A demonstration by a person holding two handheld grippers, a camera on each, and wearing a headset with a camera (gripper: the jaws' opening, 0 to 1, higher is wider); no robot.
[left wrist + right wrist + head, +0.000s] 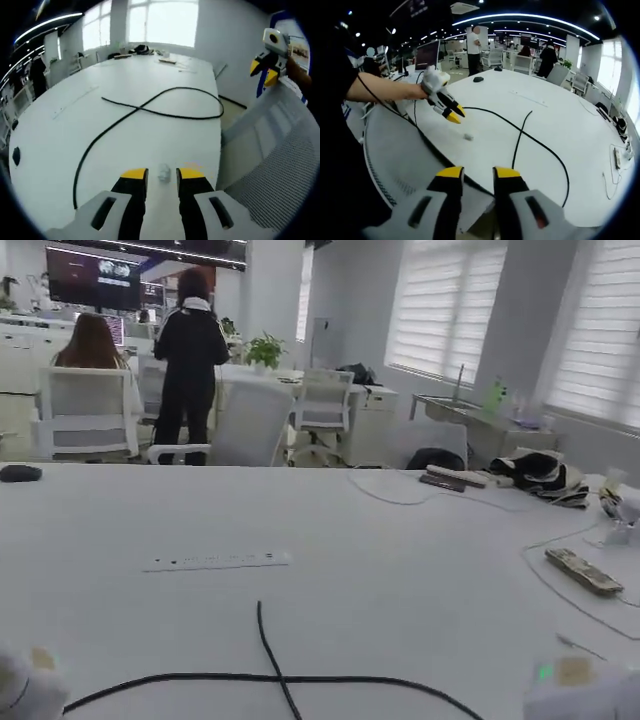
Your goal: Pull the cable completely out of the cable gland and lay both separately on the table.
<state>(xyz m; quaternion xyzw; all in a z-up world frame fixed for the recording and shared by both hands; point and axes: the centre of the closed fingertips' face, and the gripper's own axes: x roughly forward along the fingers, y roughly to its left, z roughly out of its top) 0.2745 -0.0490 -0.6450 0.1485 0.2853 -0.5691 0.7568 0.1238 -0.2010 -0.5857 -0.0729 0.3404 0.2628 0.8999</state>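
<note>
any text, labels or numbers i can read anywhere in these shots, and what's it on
No text can be read in any view.
Wall screen: bright graphics, too blurred to read.
White strip on the table: small dark marks, too small to read.

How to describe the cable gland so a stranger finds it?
On the big white table, look by the near edge, before the left gripper. The cable gland lies there, apart from the black cable: the one small pale lump.

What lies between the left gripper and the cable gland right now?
Nothing: bare white table separates the left gripper from the cable gland in the right gripper view; the black cable lies beyond.
</note>
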